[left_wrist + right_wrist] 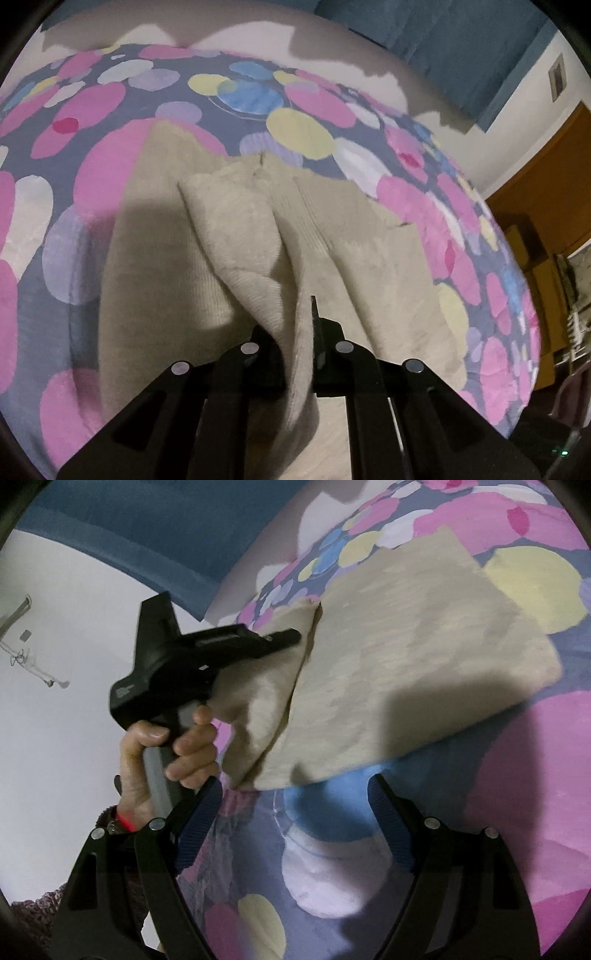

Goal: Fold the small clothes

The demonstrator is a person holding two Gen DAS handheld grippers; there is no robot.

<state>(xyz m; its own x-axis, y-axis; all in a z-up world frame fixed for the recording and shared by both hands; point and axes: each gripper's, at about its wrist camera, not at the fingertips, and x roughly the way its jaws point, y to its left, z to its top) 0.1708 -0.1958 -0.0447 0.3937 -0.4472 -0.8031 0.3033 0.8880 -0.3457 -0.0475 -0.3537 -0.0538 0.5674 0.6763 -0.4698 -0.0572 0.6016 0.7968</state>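
A beige knitted garment (343,243) lies on a bedspread with coloured dots (110,103). My left gripper (301,328) is shut on a lifted edge of it, and the cloth drapes down between the black fingers. In the right wrist view the same beige garment (406,657) lies flat with its left edge raised by the left gripper (291,637), which a hand (177,749) holds by its grey handle. My right gripper (295,794) stands open just below the garment's near edge, its blue-padded fingertips (380,794) holding nothing.
The dotted bedspread (517,775) covers the bed on all sides of the garment. A pale headboard (229,22) and blue curtains (461,44) stand behind the bed. A wooden door (546,166) and cluttered shelves (569,295) are at the right.
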